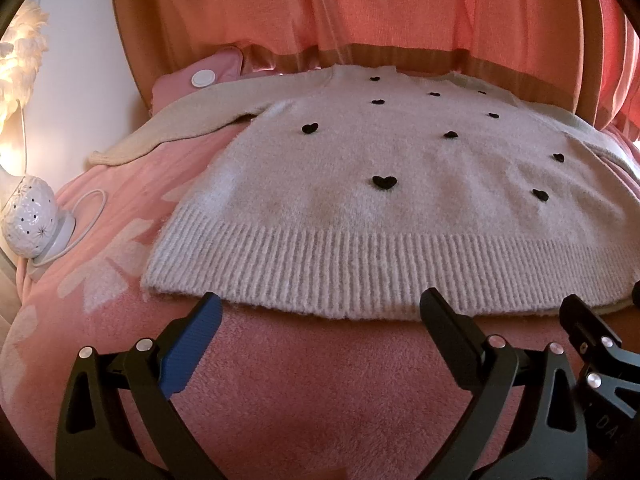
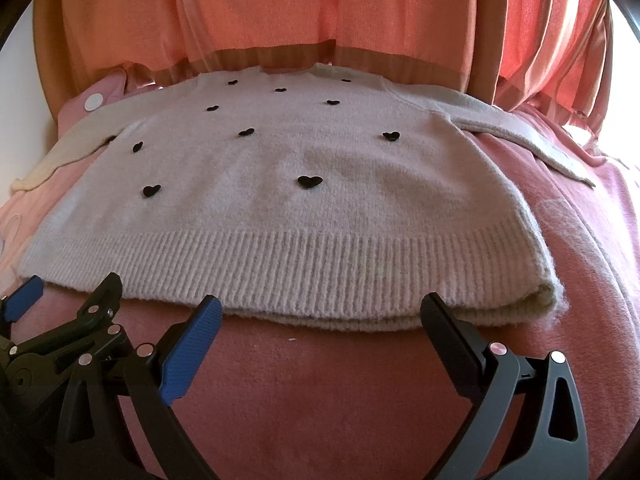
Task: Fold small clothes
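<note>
A small white fluffy sweater (image 1: 360, 200) with black hearts lies flat, front up, on a pink blanket (image 1: 320, 380), both sleeves spread out to the sides. Its ribbed hem (image 1: 360, 272) faces me. My left gripper (image 1: 320, 312) stands open just short of the hem, with nothing between its fingers. In the right wrist view the same sweater (image 2: 300, 200) fills the middle, and my right gripper (image 2: 320, 312) is open at the hem's (image 2: 320, 272) edge, also empty. Each gripper shows at the edge of the other's view: the right gripper (image 1: 592, 340) and the left gripper (image 2: 68, 292).
Orange curtains (image 1: 360, 8) hang behind the bed. A white patterned lamp (image 1: 28, 220) with a cable stands at the left edge. A pink pillow (image 1: 192, 80) with a white round disc lies behind the left sleeve. Pink blanket (image 2: 580, 260) stretches to the right.
</note>
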Motion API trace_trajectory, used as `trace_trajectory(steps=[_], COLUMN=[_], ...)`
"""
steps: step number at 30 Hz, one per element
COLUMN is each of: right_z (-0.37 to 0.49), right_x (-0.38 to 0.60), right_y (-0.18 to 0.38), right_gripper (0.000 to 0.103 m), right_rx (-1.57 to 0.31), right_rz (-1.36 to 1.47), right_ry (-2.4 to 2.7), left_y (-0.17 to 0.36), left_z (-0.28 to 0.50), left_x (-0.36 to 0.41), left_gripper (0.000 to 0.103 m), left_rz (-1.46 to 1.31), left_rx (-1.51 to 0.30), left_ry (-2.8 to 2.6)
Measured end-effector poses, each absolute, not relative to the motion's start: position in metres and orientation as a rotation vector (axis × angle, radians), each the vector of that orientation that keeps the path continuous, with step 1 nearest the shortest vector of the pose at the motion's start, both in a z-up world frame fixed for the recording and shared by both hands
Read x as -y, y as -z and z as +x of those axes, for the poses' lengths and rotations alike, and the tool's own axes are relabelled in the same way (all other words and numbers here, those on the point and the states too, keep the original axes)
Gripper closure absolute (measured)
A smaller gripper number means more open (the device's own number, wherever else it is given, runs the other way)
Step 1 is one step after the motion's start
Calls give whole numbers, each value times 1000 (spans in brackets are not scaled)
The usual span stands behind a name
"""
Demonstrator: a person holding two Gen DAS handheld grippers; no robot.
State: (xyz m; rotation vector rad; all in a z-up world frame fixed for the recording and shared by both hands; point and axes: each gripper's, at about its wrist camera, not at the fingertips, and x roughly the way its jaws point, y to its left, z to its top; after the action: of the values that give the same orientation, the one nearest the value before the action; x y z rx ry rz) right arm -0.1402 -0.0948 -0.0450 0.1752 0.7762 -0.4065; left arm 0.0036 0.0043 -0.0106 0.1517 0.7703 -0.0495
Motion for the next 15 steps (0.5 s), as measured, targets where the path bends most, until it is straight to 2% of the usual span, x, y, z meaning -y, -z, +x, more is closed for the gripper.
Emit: trace_trajectory(steps=[15], right_z=[-141], right_x=[95], right_y=[46], right_gripper=[5], right_rx=[-778], right_rz=[176], right_ry=[406], left_y=[11], left_z=[5], left_x=[-5], left_gripper=[6], left_rz=[149], left_rx=[-773], left_ry=[50])
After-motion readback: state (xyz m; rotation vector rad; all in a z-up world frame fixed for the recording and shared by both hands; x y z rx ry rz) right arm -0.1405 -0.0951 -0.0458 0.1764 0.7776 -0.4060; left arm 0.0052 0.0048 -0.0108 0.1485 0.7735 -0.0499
